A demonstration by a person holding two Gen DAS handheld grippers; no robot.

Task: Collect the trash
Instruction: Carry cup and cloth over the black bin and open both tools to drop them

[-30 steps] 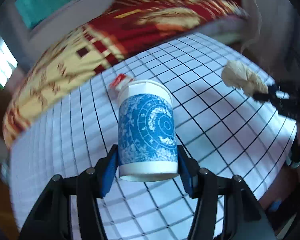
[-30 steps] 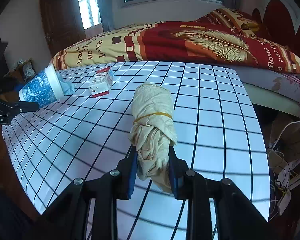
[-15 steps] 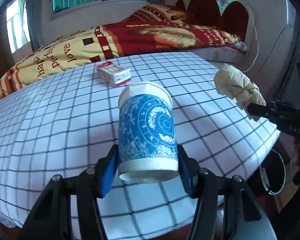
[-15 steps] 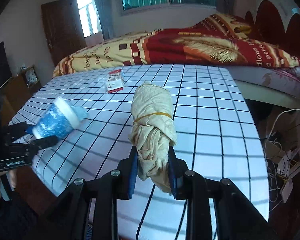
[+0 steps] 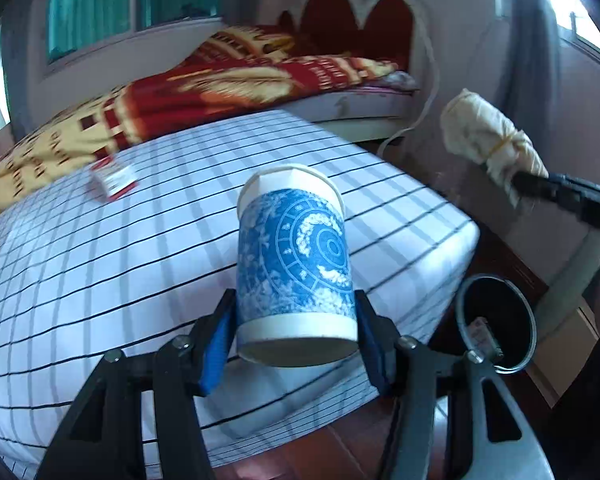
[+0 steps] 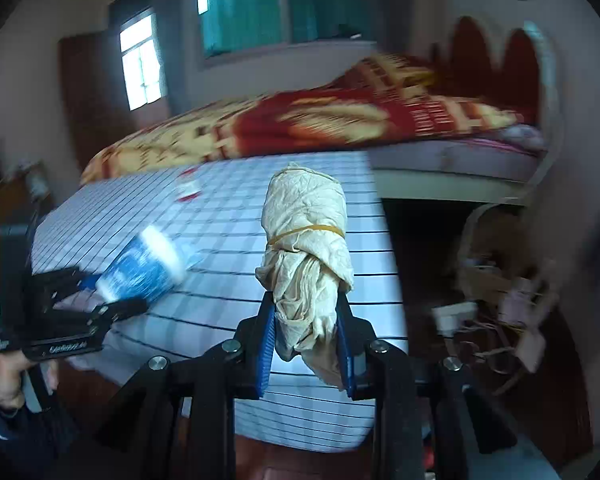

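Observation:
My left gripper [image 5: 296, 334] is shut on a blue-patterned paper cup [image 5: 294, 264], held upright above the near edge of the checked table [image 5: 100, 280]. My right gripper [image 6: 306, 340] is shut on a cream crumpled bundle [image 6: 306, 240] tied with a rubber band. In the left wrist view that bundle [image 5: 488, 142] hangs at the right, beyond the table's corner. In the right wrist view the cup [image 6: 144, 270] shows at the left in the other gripper. A black round bin [image 5: 496, 322] stands on the floor below the table's right corner, with a small item inside.
A small red and white box [image 5: 114, 178] lies on the far left of the table. A bed with a red and yellow blanket [image 6: 300, 124] runs behind it. A basket with clutter and cables [image 6: 496, 292] sits on the floor at the right. A hand [image 6: 4, 376] holds the left tool.
Both views have swung right and pulled back from the table. The cup and the bundle stay gripped. The black bin has come more fully into the left wrist view.

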